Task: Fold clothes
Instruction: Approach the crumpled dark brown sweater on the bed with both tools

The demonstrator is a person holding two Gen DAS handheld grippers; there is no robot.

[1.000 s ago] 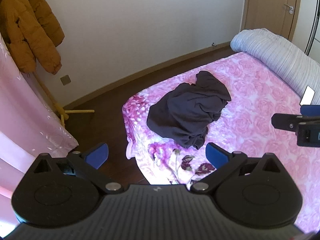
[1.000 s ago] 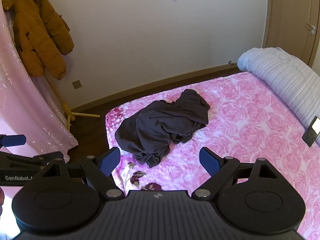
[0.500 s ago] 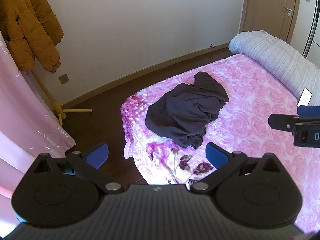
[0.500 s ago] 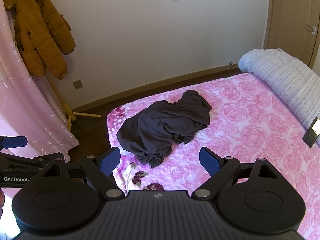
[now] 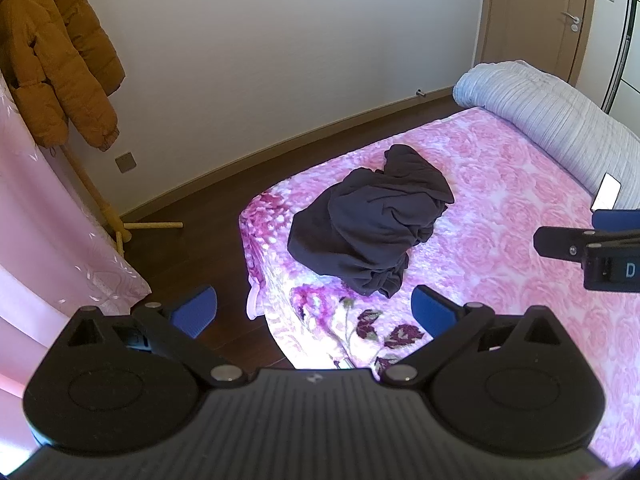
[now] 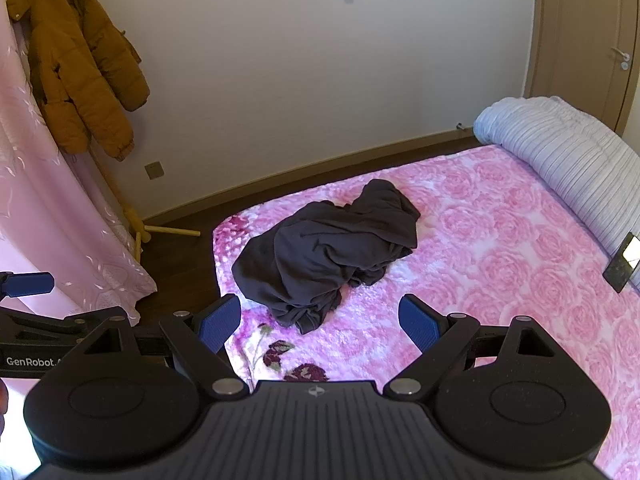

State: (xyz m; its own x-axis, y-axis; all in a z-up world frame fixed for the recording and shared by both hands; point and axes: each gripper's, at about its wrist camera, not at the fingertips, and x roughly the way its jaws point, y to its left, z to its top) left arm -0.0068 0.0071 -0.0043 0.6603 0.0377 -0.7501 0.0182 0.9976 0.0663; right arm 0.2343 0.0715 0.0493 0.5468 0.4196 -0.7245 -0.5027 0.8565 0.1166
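On the bed (image 5: 500, 248), near its foot corner, the dark garment (image 5: 372, 232) lies in a crumpled heap on the pink rose-patterned cover, not spread out at all. I hold both tongs above the near edge of the bed, pointing toward it. My left tongs (image 5: 314, 308) have their blue pads wide apart with nothing between them; through that view the heap sits ahead and slightly right of the gap, clear of both pads. My right tongs (image 6: 320, 322) are likewise spread apart and empty, and from their camera the garment (image 6: 328, 256) lies straight ahead, its nearest bunched fold just beyond the pad tips but not touching them. Each pair of tongs shows at the edge of the other's view, so they sit side by side, apart from each other.

Beyond the heap, a rolled grey striped duvet (image 6: 568, 160) lies across the far end of the bed, with a phone (image 6: 624, 262) resting beside it. To the left, a brown padded coat (image 5: 52, 60) hangs on a wooden stand next to a pink curtain (image 6: 48, 208).
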